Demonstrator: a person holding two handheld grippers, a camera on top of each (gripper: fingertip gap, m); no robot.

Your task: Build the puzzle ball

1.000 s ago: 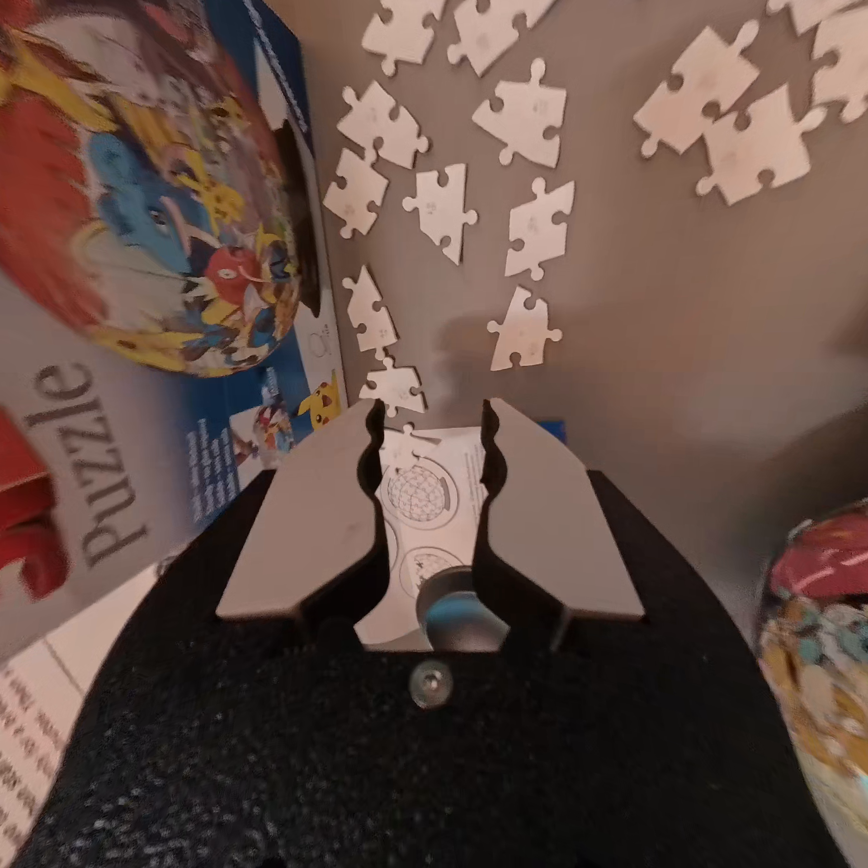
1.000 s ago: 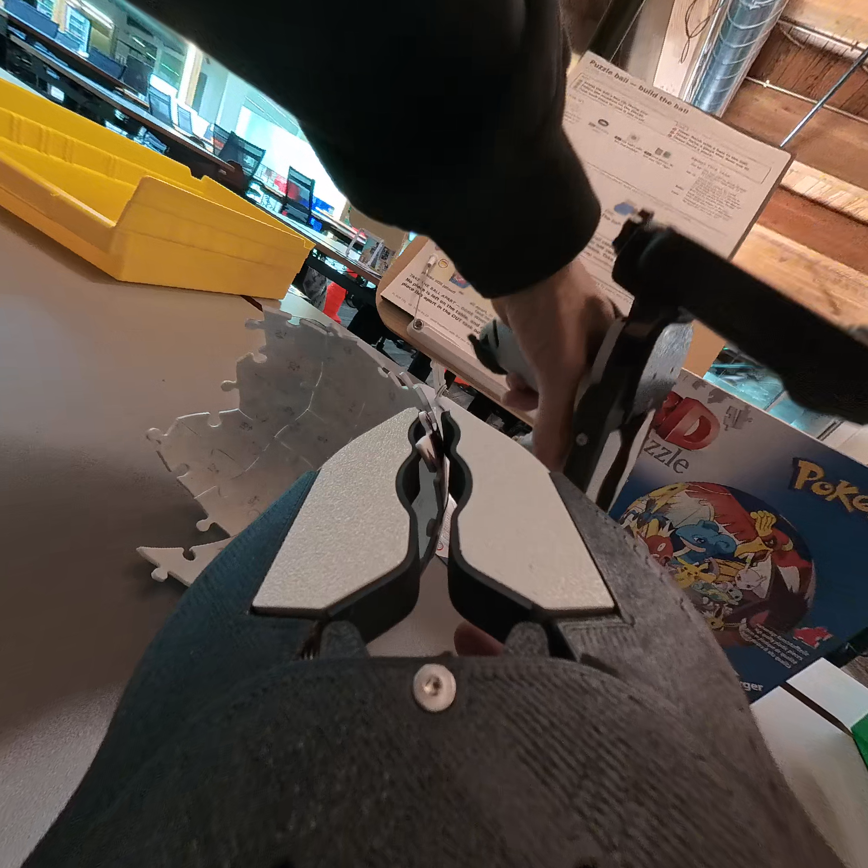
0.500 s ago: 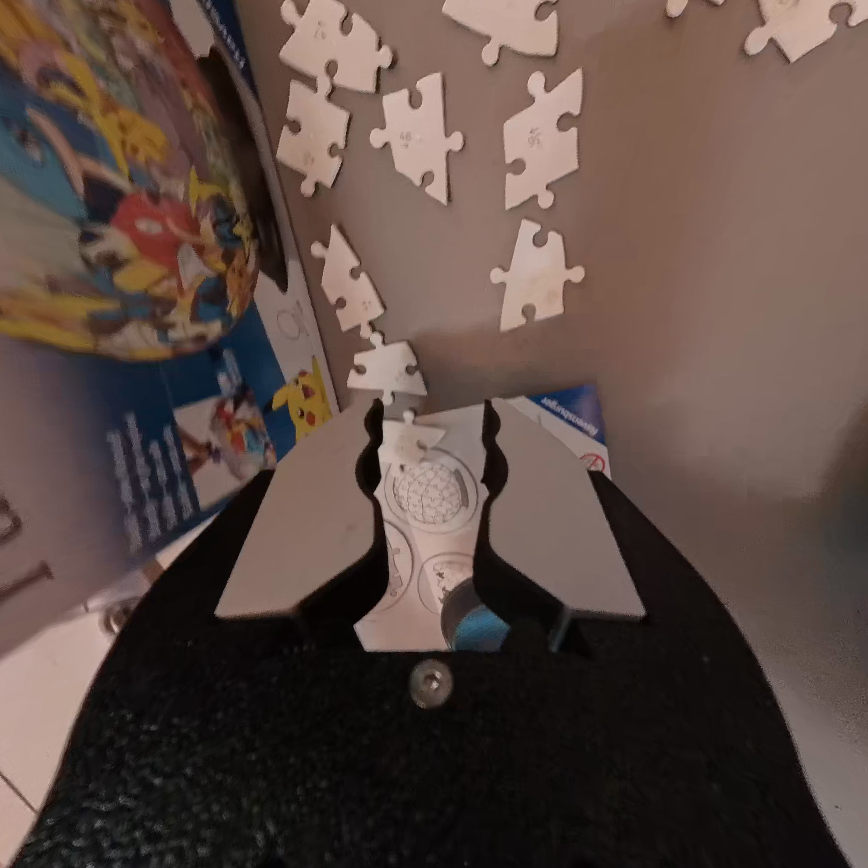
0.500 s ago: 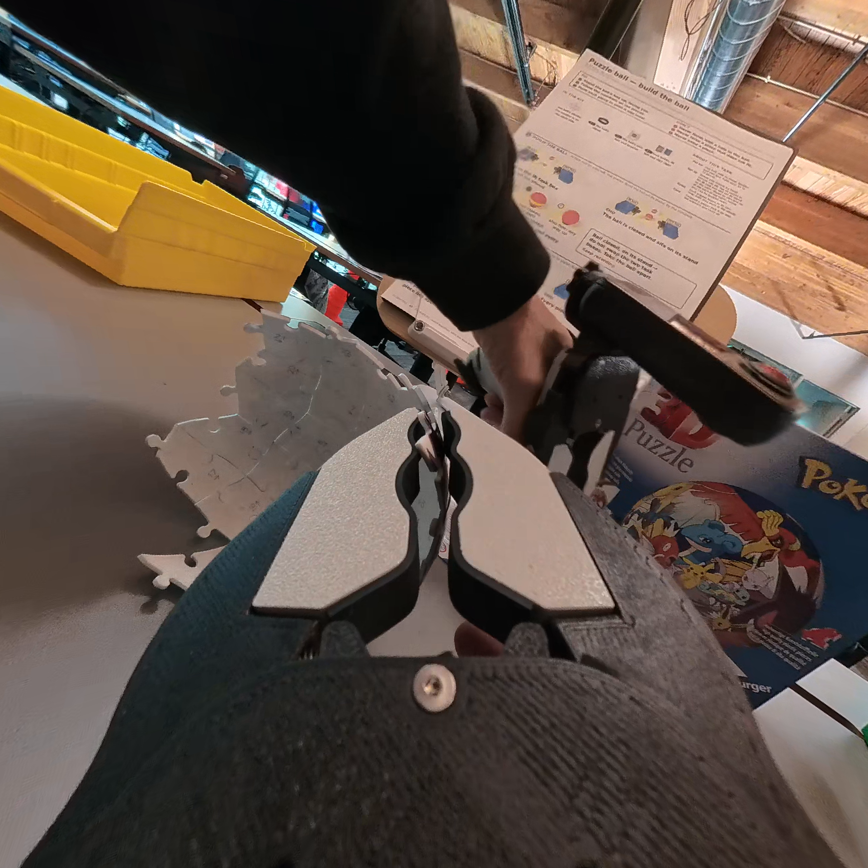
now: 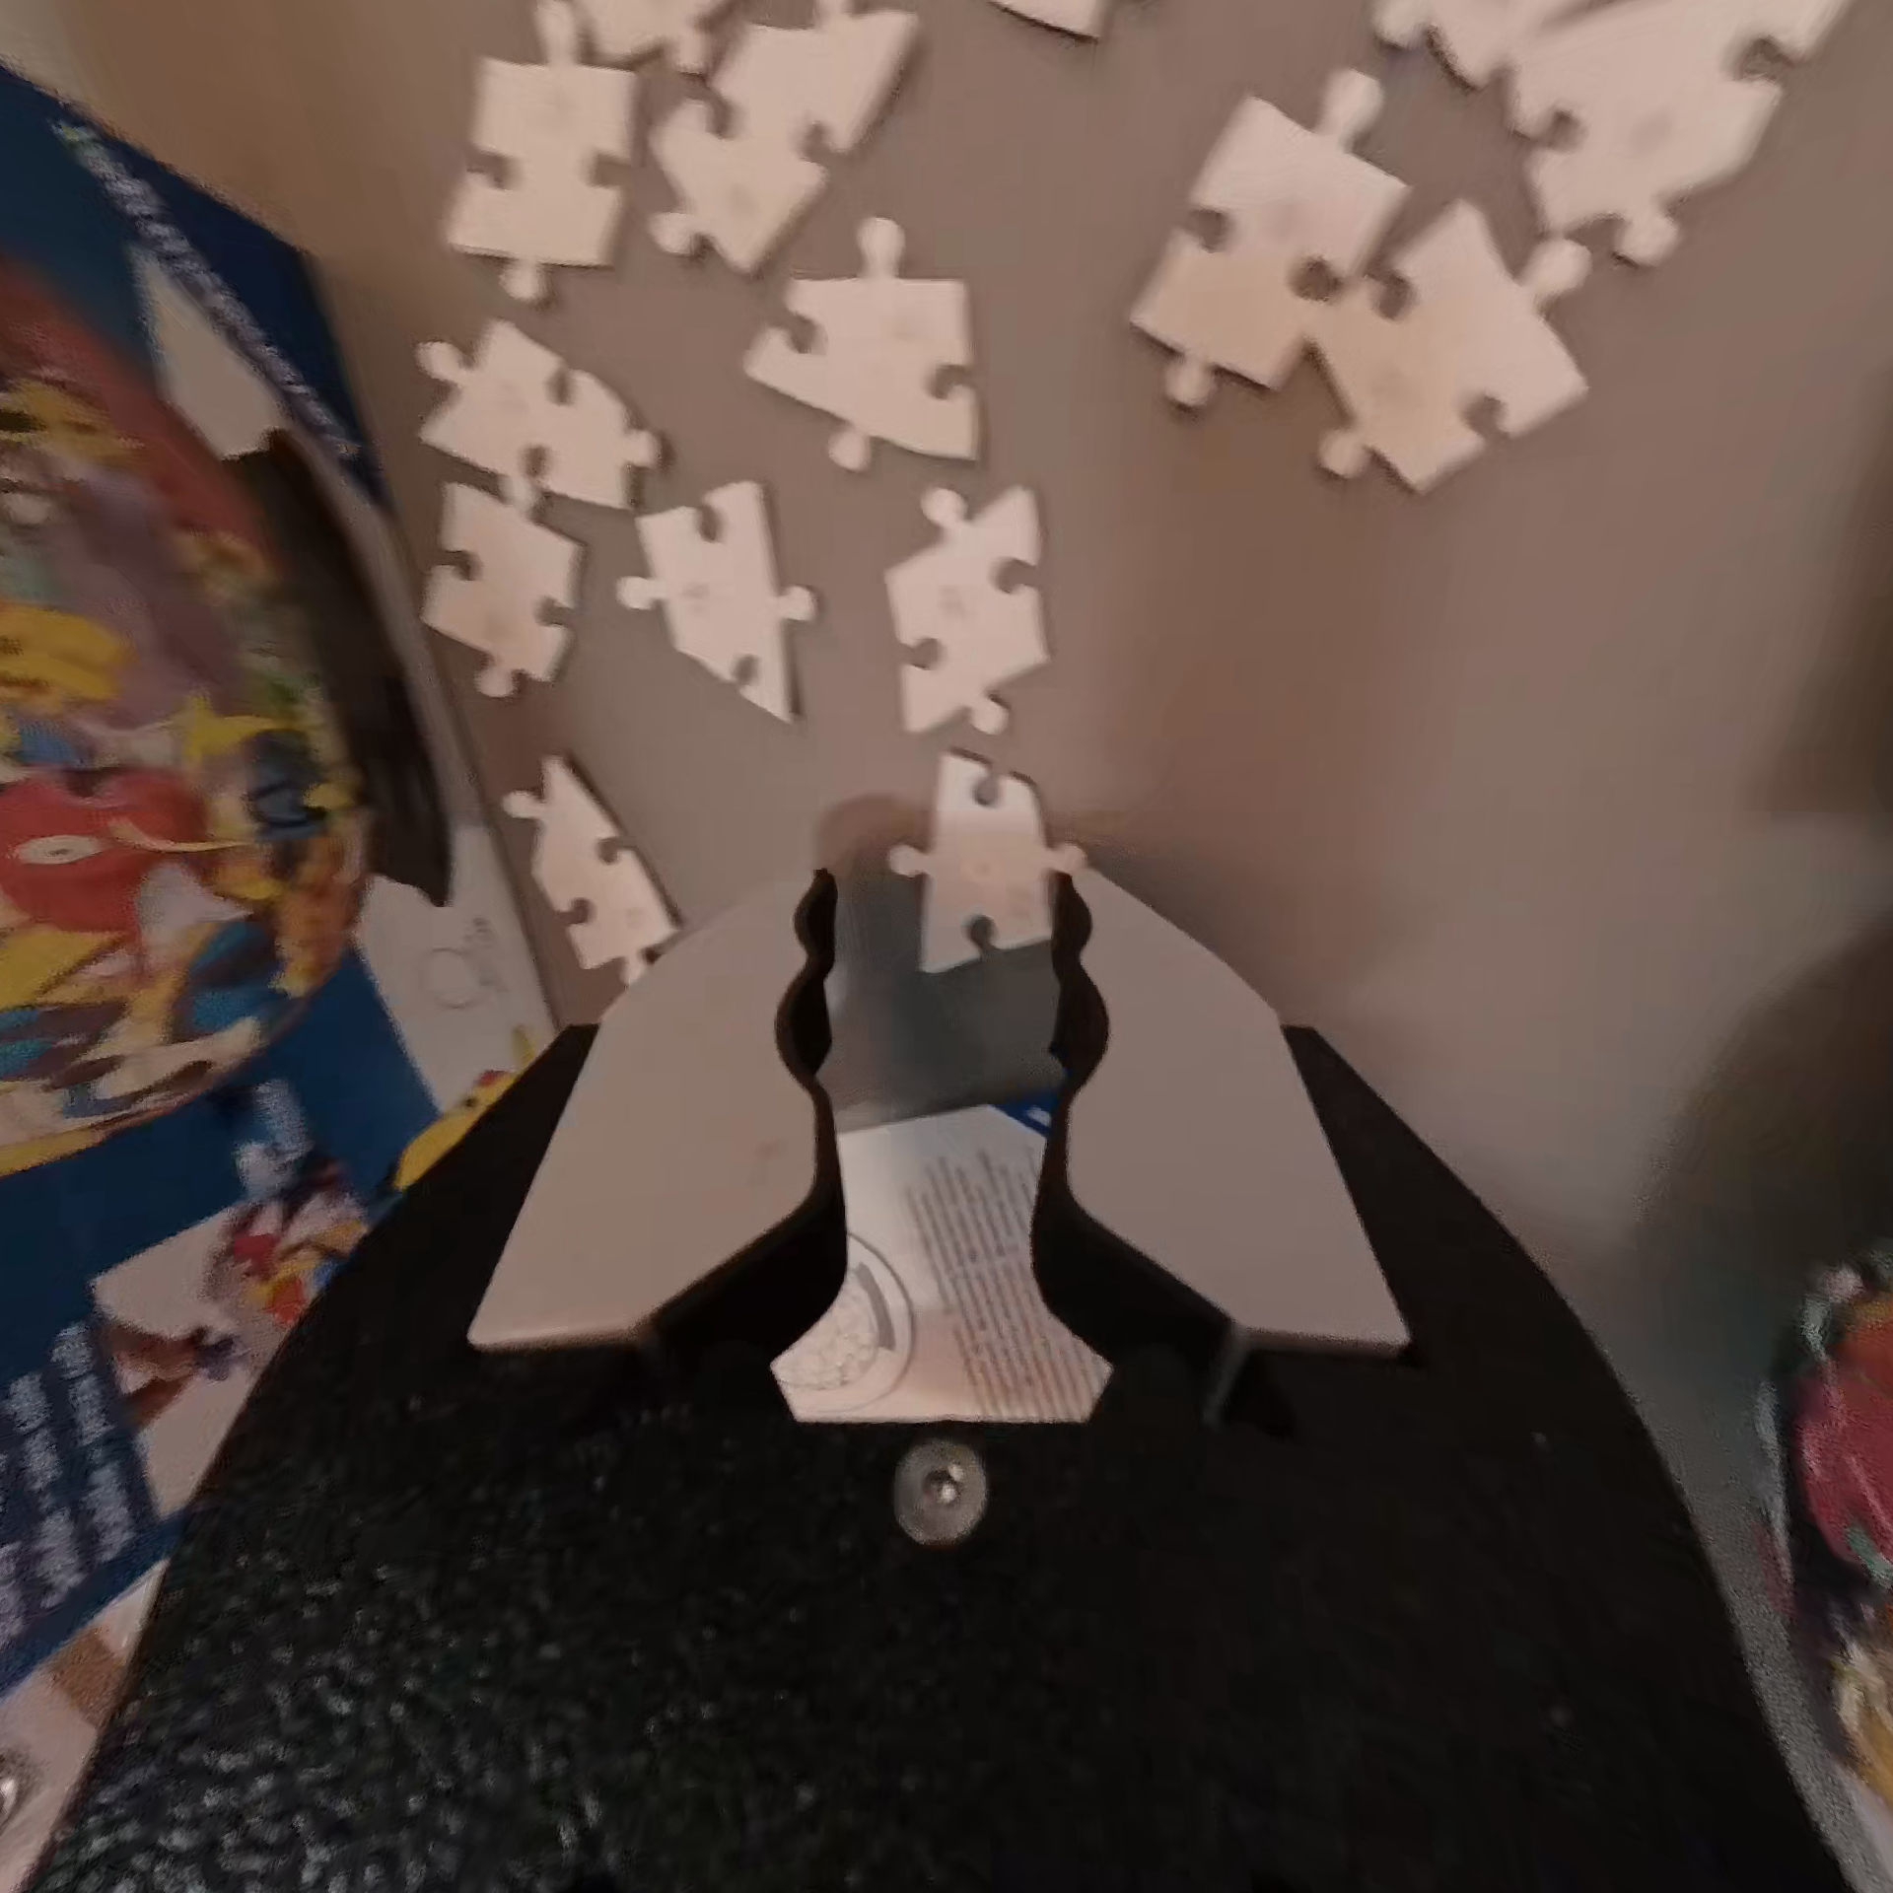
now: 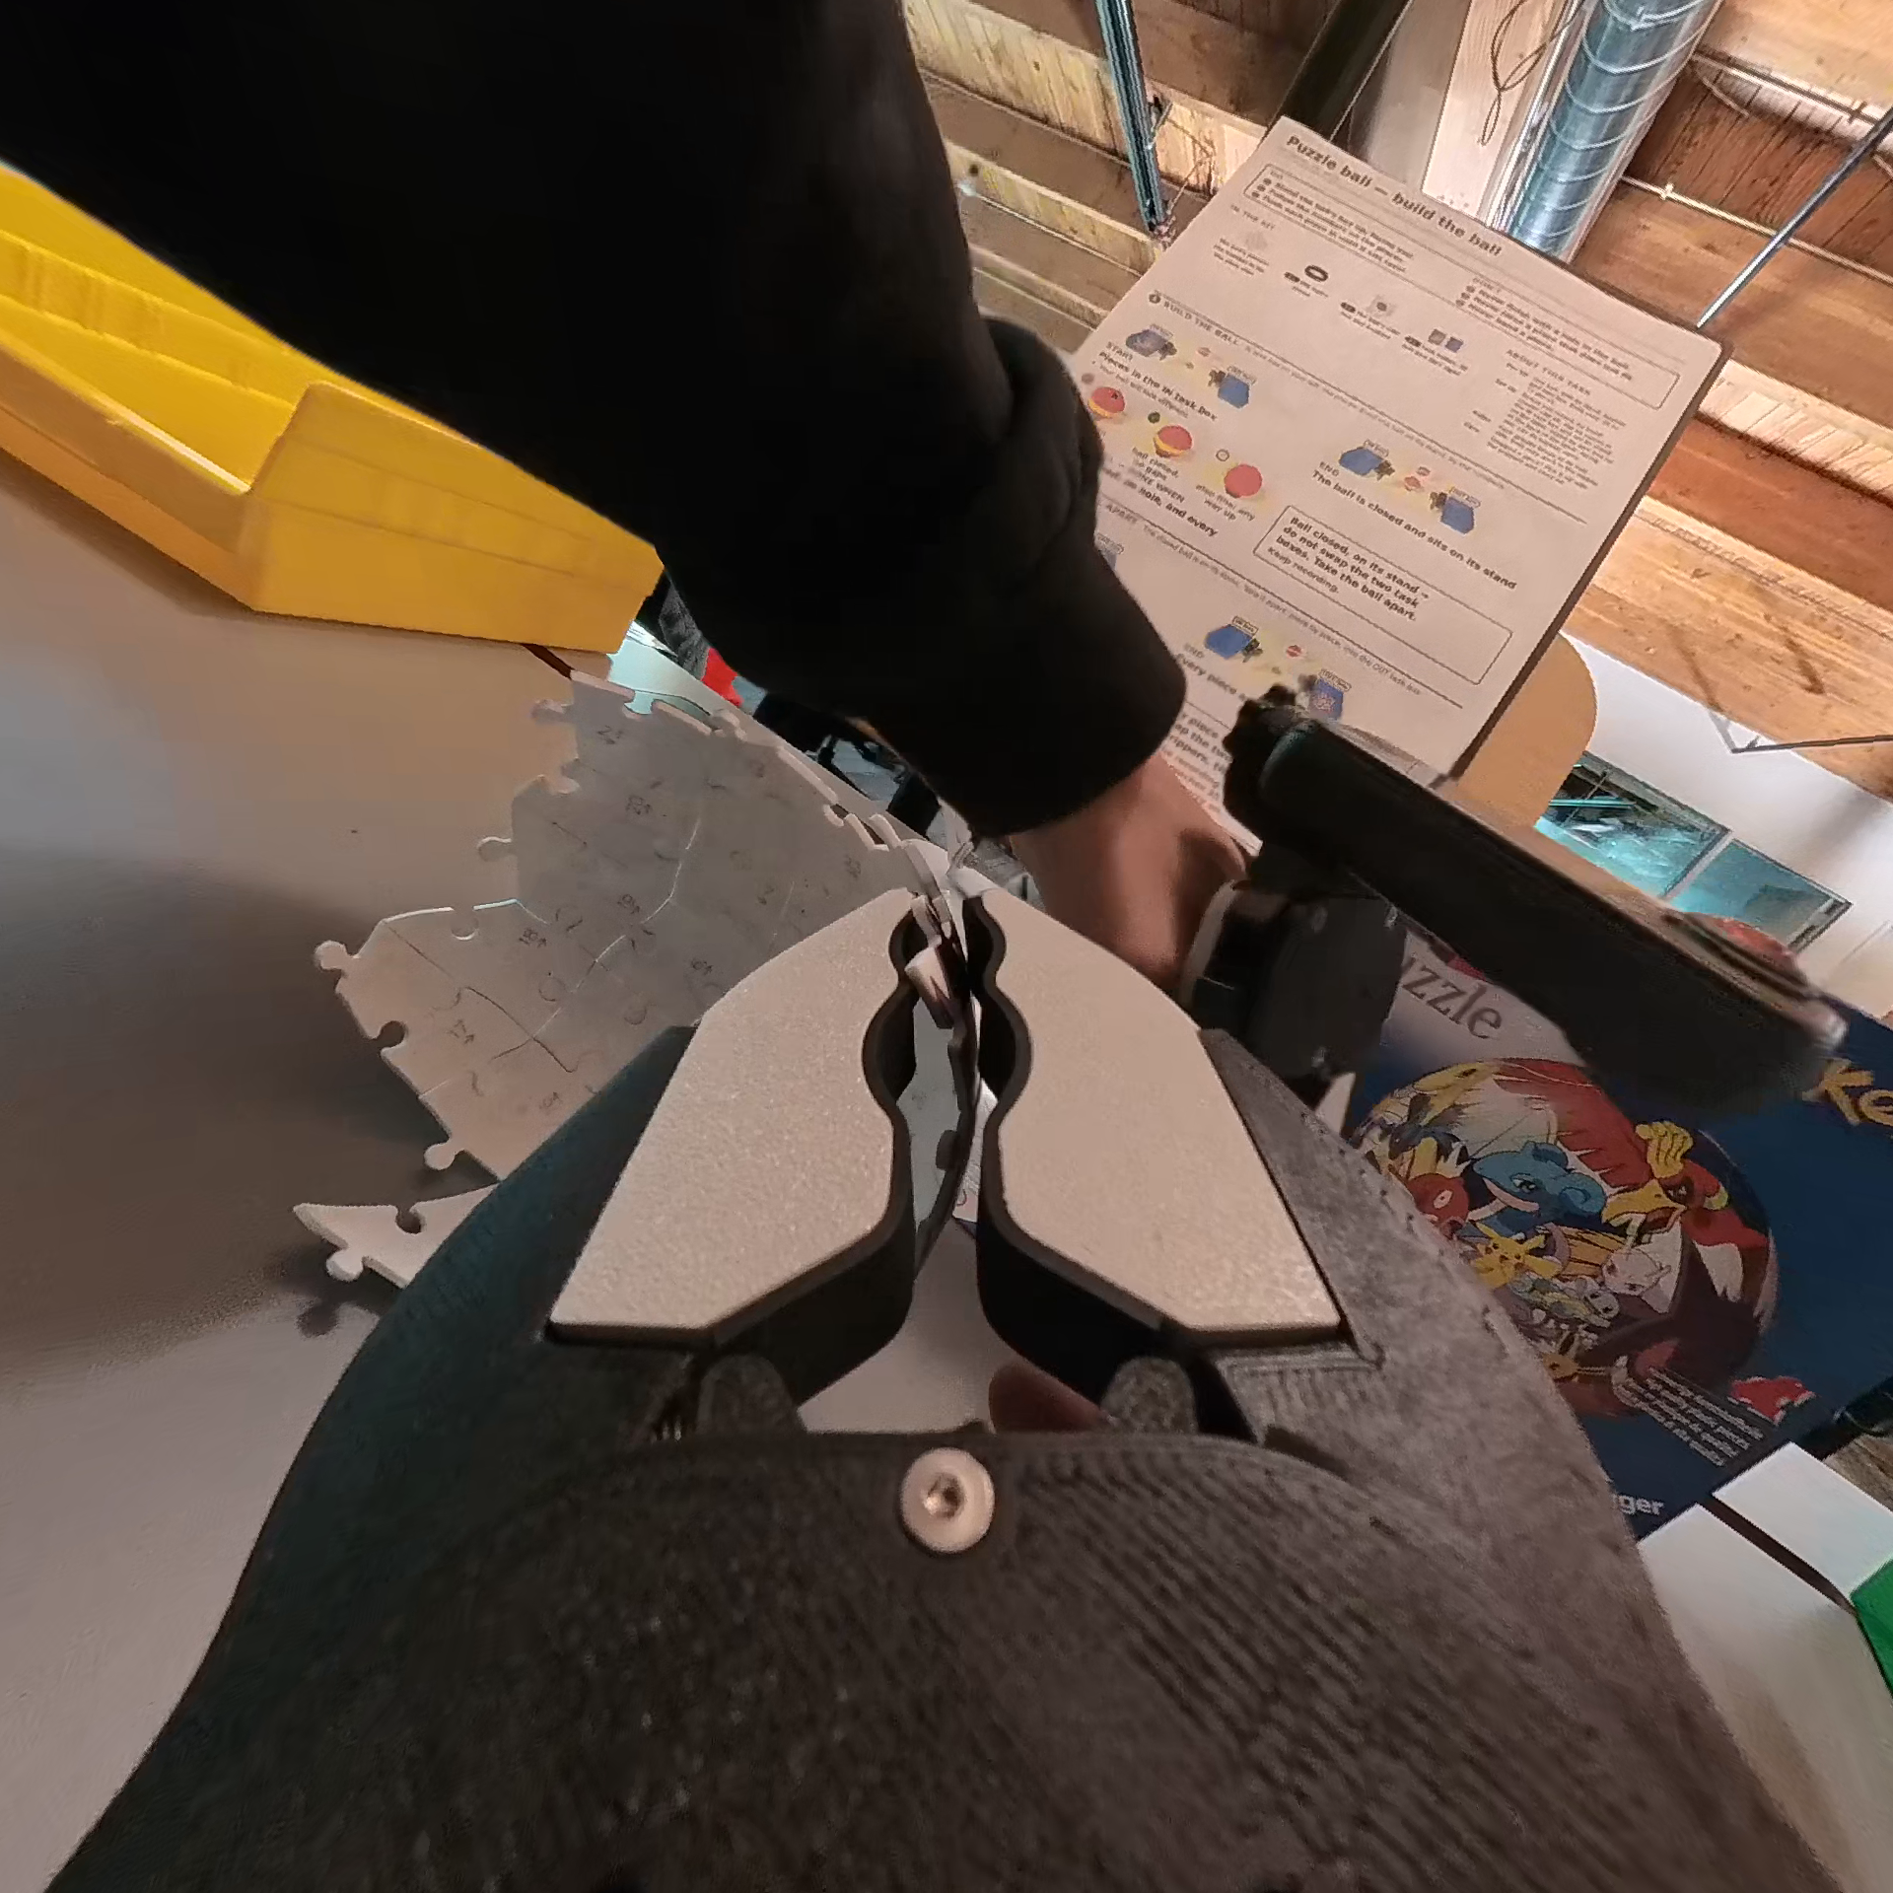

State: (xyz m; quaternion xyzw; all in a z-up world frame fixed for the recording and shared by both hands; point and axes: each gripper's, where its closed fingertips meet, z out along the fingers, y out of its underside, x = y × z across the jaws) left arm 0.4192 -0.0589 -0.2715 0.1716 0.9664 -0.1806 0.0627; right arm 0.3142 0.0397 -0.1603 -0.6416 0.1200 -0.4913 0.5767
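Change since earlier: between the left gripper's (image 5: 937,901) fingers a loose puzzle piece (image 5: 978,871) is now seen where a printed leaflet with a small piece on it was seen before; the leaflet (image 5: 963,1291) now shows lower in the gap, and the view is more blurred.
Left gripper state: the jaws are held apart with nothing between them — the framed piece lies flat on the grey table (image 5: 1332,717) just beyond the tips, nearer the right-hand finger.
Right gripper state: the right gripper (image 6: 948,927) is closed on the rim of the partly built puzzle shell (image 6: 615,922), white side showing, pinched at the very tips.
Shell position: it curves away to the left of the fingers, its lower edge at the tabletop; whether it touches cannot be told.
Loose pieces: white pieces (image 5: 860,359) are scattered face down ahead of the left gripper, several cut off at the top edge.
Hard to make out: a colourful curved surface (image 5: 1834,1485) is cropped by the right edge of the left wrist view — too blurred to name with certainty.
Puzzle box: the blue puzzle box (image 6: 1598,1229) is partly covered by the left gripper's body and by the right gripper's fingers.
Hidden: a dark sleeve (image 6: 717,359) and a hand (image 6: 1117,871) block most of the background; a yellow bin (image 6: 359,512) and an instruction board (image 6: 1434,410) are partly seen.
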